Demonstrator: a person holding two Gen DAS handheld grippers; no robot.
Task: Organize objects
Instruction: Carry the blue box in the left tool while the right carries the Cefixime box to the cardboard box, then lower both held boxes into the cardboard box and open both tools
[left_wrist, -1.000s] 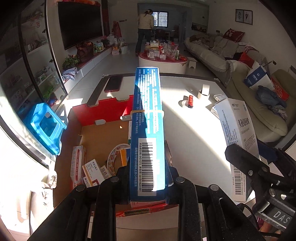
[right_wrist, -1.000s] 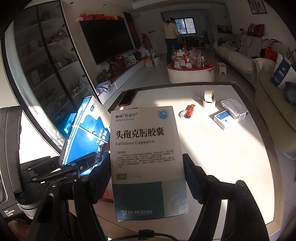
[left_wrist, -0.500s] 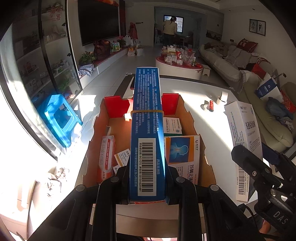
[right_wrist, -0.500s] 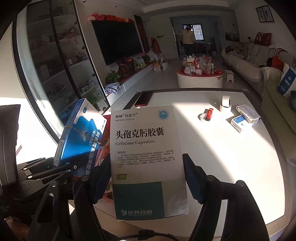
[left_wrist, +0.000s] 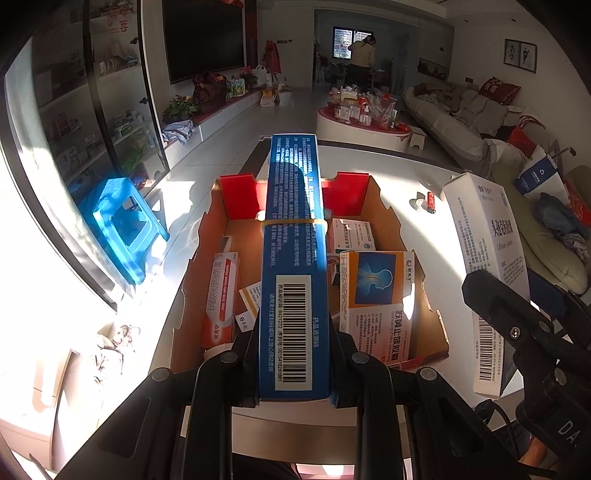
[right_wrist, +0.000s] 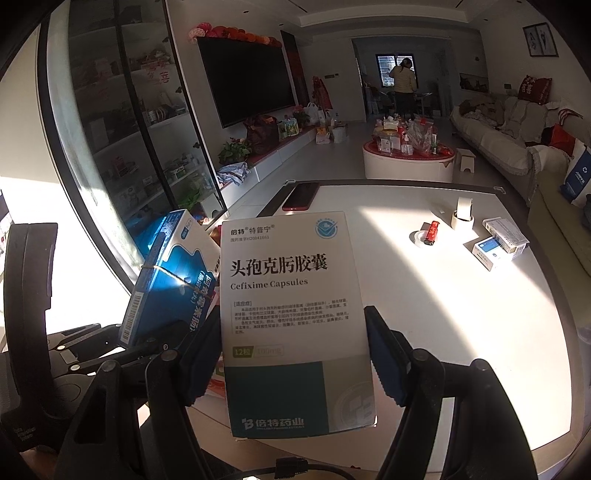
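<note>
My left gripper is shut on a long blue medicine box with a rubber band around it, held edge-up over an open cardboard box with red flaps. Several medicine boxes lie inside, among them an orange one and a red-and-white one. My right gripper is shut on a white cefixime capsule box, held upright over the white table. That white box shows at the right of the left wrist view, and the blue box at the left of the right wrist view.
On the table lie a red phone, a red lighter, a tape roll and two small boxes. A blue stool stands beside the table. A person stands far back, with a sofa at right.
Both grippers have moved left with their boxes. The cardboard box now lies directly under the blue box, and more of its inside shows.
</note>
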